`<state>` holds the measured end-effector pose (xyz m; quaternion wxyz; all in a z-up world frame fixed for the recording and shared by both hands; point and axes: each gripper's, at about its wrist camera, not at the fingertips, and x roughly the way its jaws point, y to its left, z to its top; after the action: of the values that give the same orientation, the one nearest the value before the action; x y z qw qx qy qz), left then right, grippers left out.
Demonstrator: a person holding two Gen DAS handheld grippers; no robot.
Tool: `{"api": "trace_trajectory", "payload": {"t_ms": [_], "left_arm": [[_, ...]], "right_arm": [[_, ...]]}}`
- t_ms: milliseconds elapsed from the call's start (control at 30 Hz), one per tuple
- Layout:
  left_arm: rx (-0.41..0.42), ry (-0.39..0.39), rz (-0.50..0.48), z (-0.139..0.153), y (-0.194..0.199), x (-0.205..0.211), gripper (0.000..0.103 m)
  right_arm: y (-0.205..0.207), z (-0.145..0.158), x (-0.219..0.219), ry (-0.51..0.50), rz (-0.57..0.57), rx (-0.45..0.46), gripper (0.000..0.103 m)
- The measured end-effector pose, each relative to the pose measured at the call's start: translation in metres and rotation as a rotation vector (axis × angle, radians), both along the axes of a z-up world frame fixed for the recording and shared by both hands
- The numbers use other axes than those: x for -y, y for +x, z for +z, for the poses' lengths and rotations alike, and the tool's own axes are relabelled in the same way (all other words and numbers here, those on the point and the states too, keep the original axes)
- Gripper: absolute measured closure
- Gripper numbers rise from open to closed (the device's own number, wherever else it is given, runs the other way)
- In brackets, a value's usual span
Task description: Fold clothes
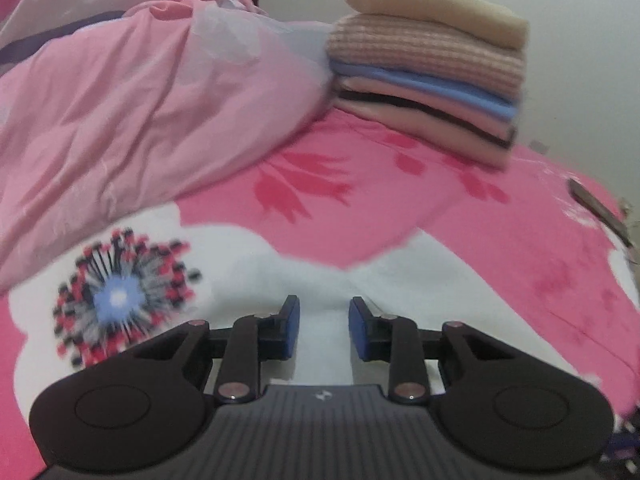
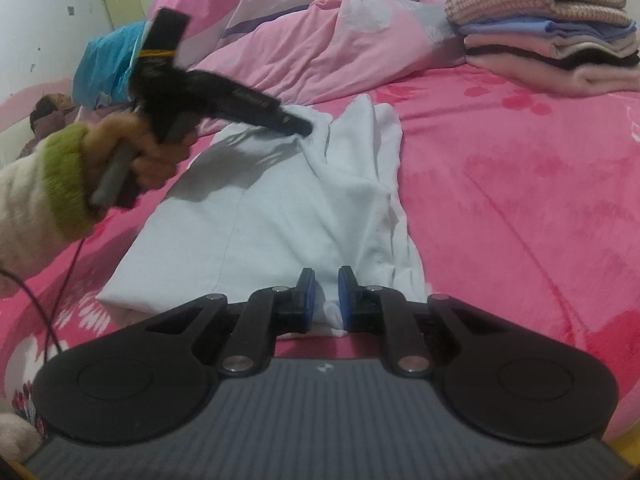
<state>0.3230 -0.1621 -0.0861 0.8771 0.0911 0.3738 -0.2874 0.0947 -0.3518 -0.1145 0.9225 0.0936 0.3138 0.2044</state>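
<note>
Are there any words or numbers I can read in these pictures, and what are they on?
None can be read.
Pale lettering on the side of the left gripper, seen from the right wrist: too blurred to read.
Small white emblem on each gripper's ribbed body: a logo, not letters.

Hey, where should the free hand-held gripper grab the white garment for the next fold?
Probably the far end of the white garment, where loose ridges stand up off the pink bedsheet. Come down from above, beside the left hand-held gripper; a raised ridge gives the pads something to pinch, the flat middle doesn't.
</note>
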Motion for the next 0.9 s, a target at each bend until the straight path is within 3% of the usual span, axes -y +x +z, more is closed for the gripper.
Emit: {"api": "trace_trajectory", "payload": {"t_ms": [133, 233, 333, 400, 467, 533, 700, 800, 900], "left_arm": [[-0.002, -0.053, 0.103, 0.004, 0.029, -0.014, 0.073], [-0.01, -0.223, 0.203, 0.029, 0.03, -0.057, 0.065], [-0.023, -0.317, 0.276, 0.053, 0.018, -0.112, 0.057], [-0.097, -0.355, 0.301, 0.056, 0.009, -0.143, 0.048], [-0.199, -0.381, 0.308, 0.05, 0.002, -0.166, 0.031], [-0.304, -0.394, 0.295, 0.034, -0.001, -0.173, 0.029], [-0.474, -0.391, 0.291, -0.016, 0.005, -0.158, 0.03], [-0.472, -0.425, 0.324, -0.031, 0.013, -0.153, 0.044], [-0.473, -0.504, 0.367, -0.035, 0.022, -0.158, 0.046]], "right_arm": [[0.0, -0.001, 0.001, 0.013, -0.001, -0.004, 0.092], [0.0, -0.001, 0.002, 0.017, -0.004, -0.007, 0.093], [0.0, -0.001, 0.001, 0.015, -0.005, -0.009, 0.093], [0.001, -0.001, 0.002, 0.017, -0.007, -0.011, 0.093], [0.001, -0.001, 0.002, 0.019, -0.01, -0.013, 0.093], [0.0, -0.001, 0.001, 0.014, -0.015, -0.013, 0.093], [-0.001, -0.001, -0.002, 0.001, -0.026, -0.011, 0.093], [-0.001, 0.0, -0.003, -0.002, -0.026, -0.011, 0.093], [-0.002, 0.0, -0.002, 0.0, -0.027, -0.011, 0.093]]}}
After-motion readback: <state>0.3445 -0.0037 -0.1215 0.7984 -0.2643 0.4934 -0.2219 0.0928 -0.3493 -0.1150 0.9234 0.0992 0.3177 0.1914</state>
